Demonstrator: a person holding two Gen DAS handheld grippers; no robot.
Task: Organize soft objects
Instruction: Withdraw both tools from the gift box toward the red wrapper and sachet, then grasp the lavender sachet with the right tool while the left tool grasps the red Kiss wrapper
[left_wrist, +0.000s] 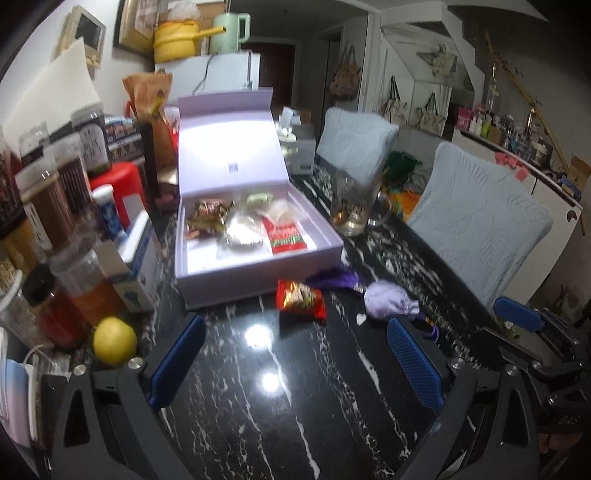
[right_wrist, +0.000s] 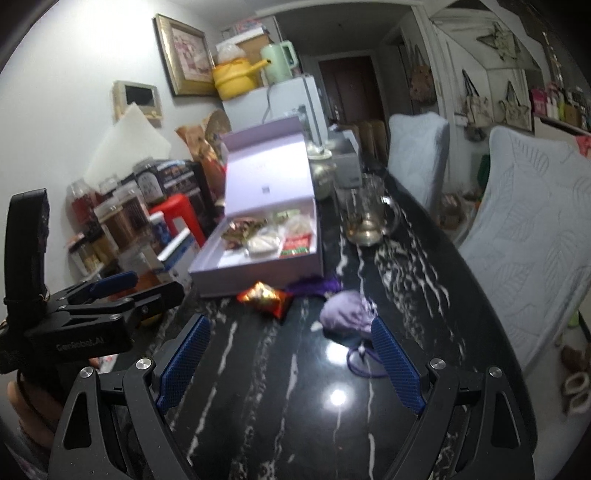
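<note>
An open lavender box (left_wrist: 258, 269) (right_wrist: 258, 275) sits on the black marble table and holds several soft packets, one of them red (left_wrist: 287, 240). In front of it lie a red snack packet (left_wrist: 301, 298) (right_wrist: 264, 297), a dark purple tassel (left_wrist: 334, 277) (right_wrist: 314, 286) and a lilac drawstring pouch (left_wrist: 386, 297) (right_wrist: 345, 314). My left gripper (left_wrist: 295, 363) is open and empty, short of the red packet. My right gripper (right_wrist: 291, 363) is open and empty, its right finger beside the pouch's cord (right_wrist: 360, 356). The right gripper (left_wrist: 519, 317) also shows in the left wrist view and the left gripper (right_wrist: 114, 282) in the right wrist view.
Jars and bottles (left_wrist: 55, 206) crowd the table's left side, with a lemon (left_wrist: 114, 339) and a small carton (left_wrist: 136, 266). A glass jug (left_wrist: 354, 206) (right_wrist: 367, 218) stands right of the box. Two covered chairs (left_wrist: 476, 218) stand along the right edge.
</note>
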